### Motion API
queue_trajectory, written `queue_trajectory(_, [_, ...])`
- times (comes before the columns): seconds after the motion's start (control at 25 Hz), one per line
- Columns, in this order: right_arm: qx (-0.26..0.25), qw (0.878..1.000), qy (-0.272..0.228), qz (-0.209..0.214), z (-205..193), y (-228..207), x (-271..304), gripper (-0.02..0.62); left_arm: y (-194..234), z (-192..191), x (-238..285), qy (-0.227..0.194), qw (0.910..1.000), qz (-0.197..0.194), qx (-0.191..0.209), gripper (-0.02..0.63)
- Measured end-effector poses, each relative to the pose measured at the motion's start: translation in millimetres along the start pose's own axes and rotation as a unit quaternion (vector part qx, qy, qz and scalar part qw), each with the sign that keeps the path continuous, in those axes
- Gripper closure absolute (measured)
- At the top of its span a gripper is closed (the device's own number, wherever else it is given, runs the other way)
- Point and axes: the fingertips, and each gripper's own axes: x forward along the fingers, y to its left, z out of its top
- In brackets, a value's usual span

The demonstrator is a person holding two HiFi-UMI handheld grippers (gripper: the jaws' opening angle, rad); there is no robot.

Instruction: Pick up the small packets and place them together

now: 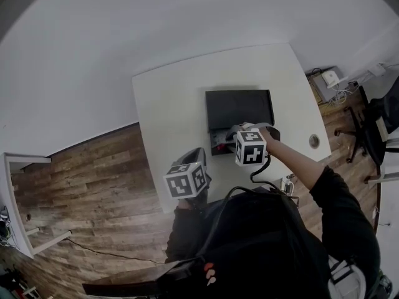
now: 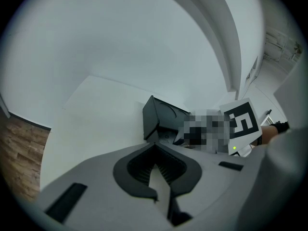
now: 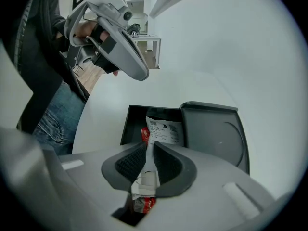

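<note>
A black box (image 3: 131, 121) with its lid (image 3: 216, 134) flung open lies on the white table (image 1: 174, 104). My right gripper (image 3: 150, 146) hangs steeply over the box and is shut on a small white printed packet (image 3: 144, 184), whose top end sticks out past the fingertips. A red packet (image 3: 144, 134) shows in the box beside it, and a red scrap shows deep between the jaws. In the head view the right gripper (image 1: 229, 136) is at the box's near end (image 1: 218, 145). My left gripper (image 2: 154, 146) is shut and empty, left of the box (image 2: 153, 119), over the table's near edge.
The table's left edge drops to a wood floor (image 1: 87, 179). A round cable hole (image 1: 314, 141) sits in the table at the right. A dark chair (image 1: 374, 129) and cables stand beyond the right edge. The person's dark sleeve (image 1: 336, 198) crosses the near right.
</note>
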Motion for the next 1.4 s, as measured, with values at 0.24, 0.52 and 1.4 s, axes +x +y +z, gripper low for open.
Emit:
queue_trajectory(0.24, [0.01,1.0,-0.021,-0.008,2,0,-23,0.58,-3,2,2,0.001,1.0,-0.001,0.005,0.607])
queue_trajectory(0.52, [0.026,0.998,-0.052,-0.014,-3,-1,-70,0.583,-3,2,4,0.006,1.0,0.0,0.005,0.607])
queue_trajectory(1.4, [0.08,0.976,-0.091,-0.178,4,-137,-78,0.583,0,-7,-4,0.012,0.9998,0.005,-0.013,0.607])
